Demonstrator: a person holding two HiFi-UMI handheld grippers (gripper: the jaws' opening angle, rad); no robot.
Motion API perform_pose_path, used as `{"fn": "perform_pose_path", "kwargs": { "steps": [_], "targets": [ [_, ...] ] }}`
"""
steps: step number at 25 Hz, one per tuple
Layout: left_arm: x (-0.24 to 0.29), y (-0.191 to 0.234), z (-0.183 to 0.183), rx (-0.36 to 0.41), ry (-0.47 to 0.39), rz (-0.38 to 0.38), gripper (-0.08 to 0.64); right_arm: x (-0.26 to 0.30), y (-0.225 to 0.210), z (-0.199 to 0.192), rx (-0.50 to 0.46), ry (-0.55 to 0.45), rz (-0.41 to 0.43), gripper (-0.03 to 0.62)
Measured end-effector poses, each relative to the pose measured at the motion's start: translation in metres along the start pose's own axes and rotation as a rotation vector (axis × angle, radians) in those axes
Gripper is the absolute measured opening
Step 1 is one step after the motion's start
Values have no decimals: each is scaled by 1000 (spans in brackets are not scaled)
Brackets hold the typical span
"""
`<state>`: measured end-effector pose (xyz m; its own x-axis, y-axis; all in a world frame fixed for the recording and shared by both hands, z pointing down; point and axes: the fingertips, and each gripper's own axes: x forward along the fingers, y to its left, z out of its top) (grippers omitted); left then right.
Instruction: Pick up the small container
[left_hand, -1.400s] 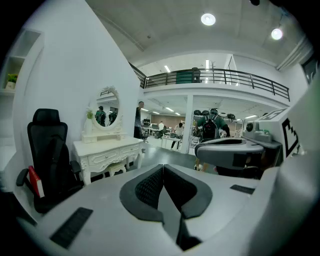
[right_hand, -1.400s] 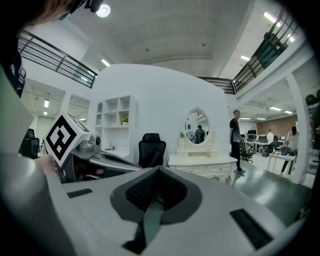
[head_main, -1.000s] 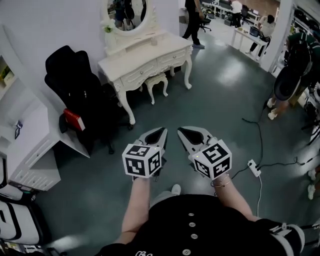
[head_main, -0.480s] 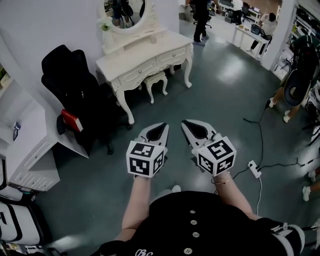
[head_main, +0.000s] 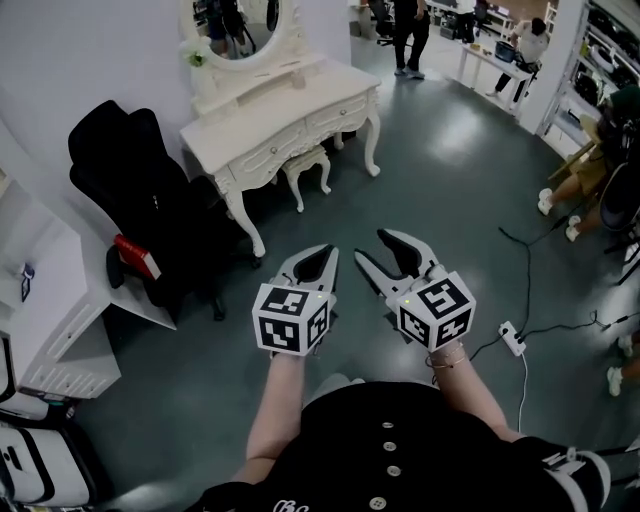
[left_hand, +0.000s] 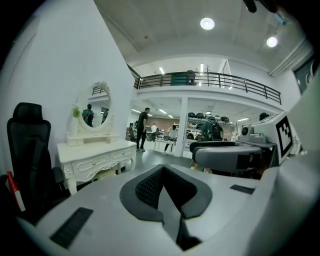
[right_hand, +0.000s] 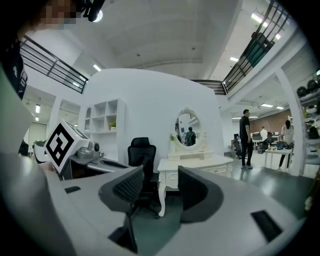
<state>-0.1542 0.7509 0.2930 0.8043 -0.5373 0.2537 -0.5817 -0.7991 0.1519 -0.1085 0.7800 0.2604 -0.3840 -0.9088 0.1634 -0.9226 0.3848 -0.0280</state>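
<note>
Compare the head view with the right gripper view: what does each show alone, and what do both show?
Head view only: the power strip on the floor, the red book by the black chair. Right gripper view only: the ceiling lights and balcony railing. Both: the dressing table, mirror, black chair, and the right gripper with jaws apart, empty.

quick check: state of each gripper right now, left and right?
Left gripper: closed, fingers together, holding nothing.
Right gripper: open, nothing between its fingers.
</note>
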Motion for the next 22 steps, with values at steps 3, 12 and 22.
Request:
{"fn": "perform_pose_path", "kwargs": {
  "steps": [3, 12, 22],
  "targets": [
    [4, 11, -5, -13, 6, 7, 12, 12, -5, -6, 16, 12, -5, 277],
    [31, 55, -14, -72, 26, 56, 12, 68, -32, -21, 18, 75, 51, 414],
    [121, 130, 17, -80, 37, 108, 12, 167, -122, -4, 22, 66, 59, 448]
  ]
}}
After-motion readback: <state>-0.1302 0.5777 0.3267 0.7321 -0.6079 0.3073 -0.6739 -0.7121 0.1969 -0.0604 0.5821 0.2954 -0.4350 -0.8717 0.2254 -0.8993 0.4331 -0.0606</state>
